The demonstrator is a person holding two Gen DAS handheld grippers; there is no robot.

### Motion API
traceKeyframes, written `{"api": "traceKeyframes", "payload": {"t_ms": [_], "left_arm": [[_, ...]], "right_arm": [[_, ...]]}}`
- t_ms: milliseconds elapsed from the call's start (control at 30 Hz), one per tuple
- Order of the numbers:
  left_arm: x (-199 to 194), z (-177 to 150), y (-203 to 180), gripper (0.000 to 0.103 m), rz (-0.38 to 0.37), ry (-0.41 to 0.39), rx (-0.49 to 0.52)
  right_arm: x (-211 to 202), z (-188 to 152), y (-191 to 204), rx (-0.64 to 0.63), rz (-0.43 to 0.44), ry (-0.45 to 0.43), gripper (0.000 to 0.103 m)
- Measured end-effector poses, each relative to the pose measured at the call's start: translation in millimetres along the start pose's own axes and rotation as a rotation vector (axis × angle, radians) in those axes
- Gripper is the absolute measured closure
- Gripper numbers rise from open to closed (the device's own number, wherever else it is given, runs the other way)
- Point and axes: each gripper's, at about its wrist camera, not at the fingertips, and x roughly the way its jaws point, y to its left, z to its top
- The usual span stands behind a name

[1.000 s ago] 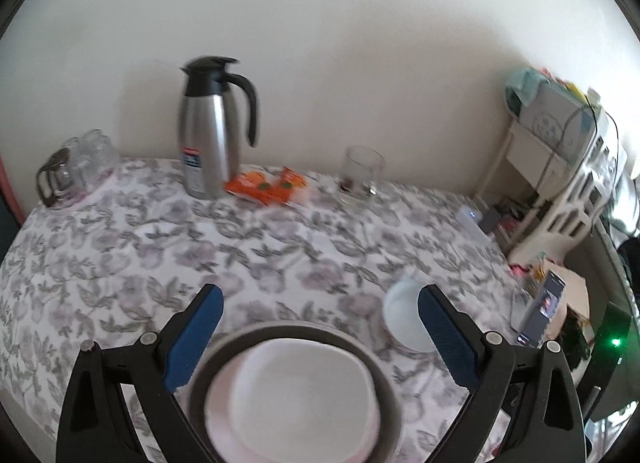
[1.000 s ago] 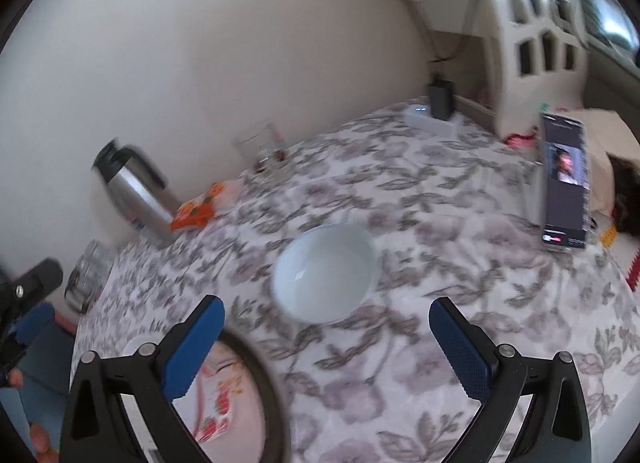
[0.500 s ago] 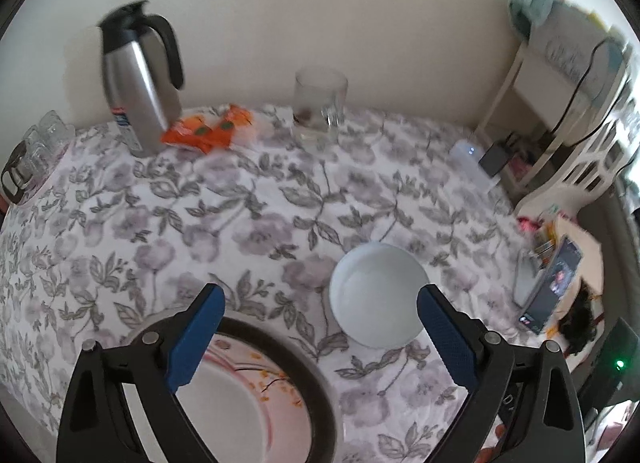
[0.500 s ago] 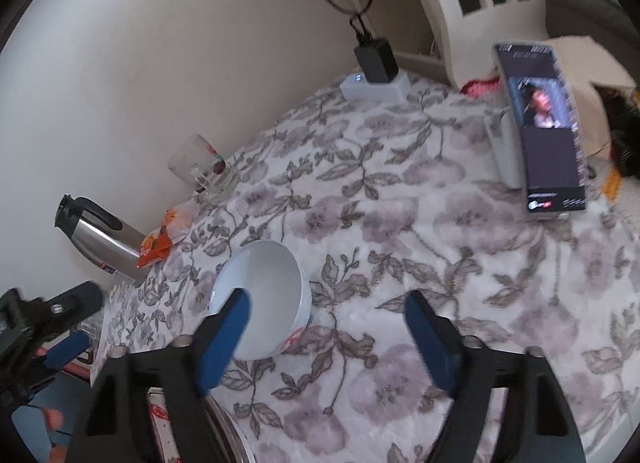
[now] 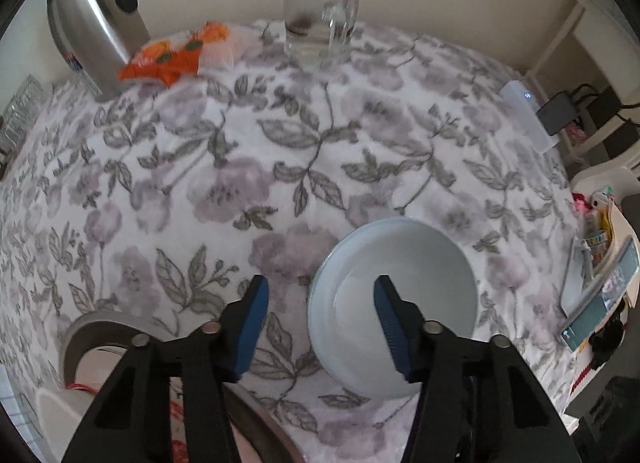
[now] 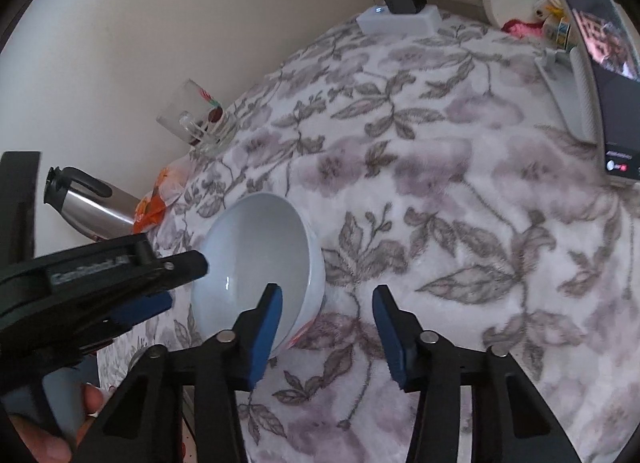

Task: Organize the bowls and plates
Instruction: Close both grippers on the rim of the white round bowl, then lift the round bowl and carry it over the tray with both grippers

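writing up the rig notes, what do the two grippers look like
Both match: the left gripper and right gripper have black angular plastic arms with round silver pivot bolts and flat blue fingers. The left one's side bears a faint embossed label, unreadable.

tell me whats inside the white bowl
The white bowl looks empty, only a glossy inside. A blue finger of the left gripper hides part of it.

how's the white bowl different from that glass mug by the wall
The white bowl is opaque, wide and shallow; the glass mug is see-through, tall and narrow. The mug has a handle; the bowl shows none. The bowl sits close to the camera, the mug at the far edge. Both stand upright on the floral cloth.
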Motion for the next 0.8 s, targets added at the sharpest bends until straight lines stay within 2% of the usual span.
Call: {"api": "traceKeyframes", "payload": {"t_ms": [367, 467, 600, 800], "left_arm": [[31, 3, -2, 0.079, -0.022, 0.050, -0.021], [33, 4, -3, 0.081, -0.017, 0.044, -0.014], [32, 5, 0, 0.086, -0.031, 0.041, -0.016], [25, 0, 3, 0.087, -0.044, 0.041, -0.011]], "right_arm": [[11, 0, 3, -0.026, 0.022, 0.016, 0.076], [12, 0, 6, -0.037, 0.040, 0.017, 0.083], [11, 0, 8, -0.045, 0.025, 0.025, 0.083], [4, -1, 12, -0.068, -0.002, 0.025, 0.083]]}}
